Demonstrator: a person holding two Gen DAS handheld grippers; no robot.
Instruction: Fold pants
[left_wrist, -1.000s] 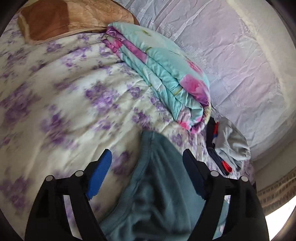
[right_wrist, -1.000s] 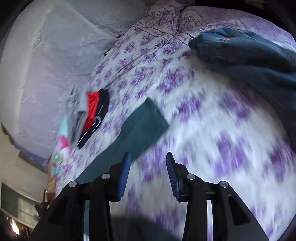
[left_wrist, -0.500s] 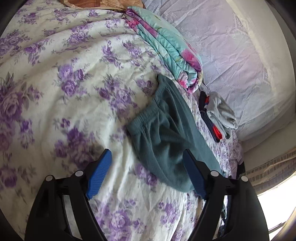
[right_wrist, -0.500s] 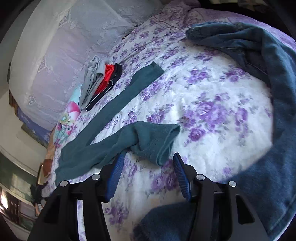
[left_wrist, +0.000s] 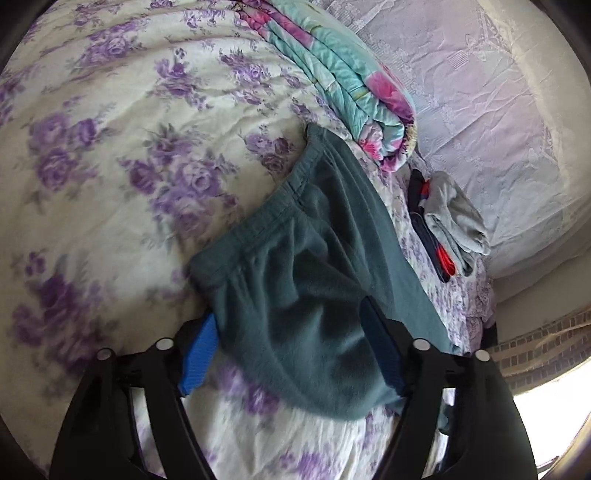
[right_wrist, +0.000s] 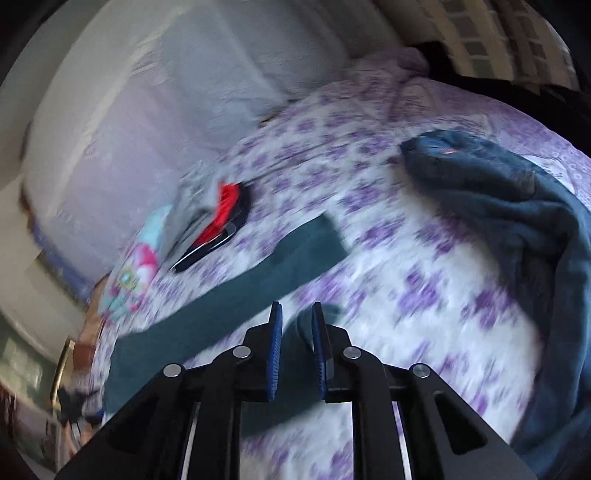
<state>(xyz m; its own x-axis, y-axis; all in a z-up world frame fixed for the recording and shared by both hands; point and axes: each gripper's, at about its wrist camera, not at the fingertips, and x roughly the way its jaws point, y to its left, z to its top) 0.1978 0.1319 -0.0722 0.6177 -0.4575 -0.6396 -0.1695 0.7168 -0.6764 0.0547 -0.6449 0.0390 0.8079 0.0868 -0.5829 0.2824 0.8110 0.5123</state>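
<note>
Teal fleece pants (left_wrist: 306, 280) lie on the floral bed (left_wrist: 110, 155), waistband end under my left gripper (left_wrist: 291, 354), one leg stretched toward the folded clothes pile (right_wrist: 218, 218) by the wall. My left gripper stands wide apart, straddling the hip fabric without pinching it. My right gripper (right_wrist: 297, 332) is nearly together, and a bit of teal cloth shows between its pads; I judge it clamped on a leg end of the pants, though blur hides how deep the bite is.

To do this fold well, I think I should carry that leg across to lie on the straight one, edges matched, while the left closes on the waistband as an anchor so the fleece does not drag. Lifting too low could bunch it.

No containers are in view; a folded quilt (left_wrist: 340, 88) and a dark blue blanket (right_wrist: 517, 229) lie loose on the bed.
</note>
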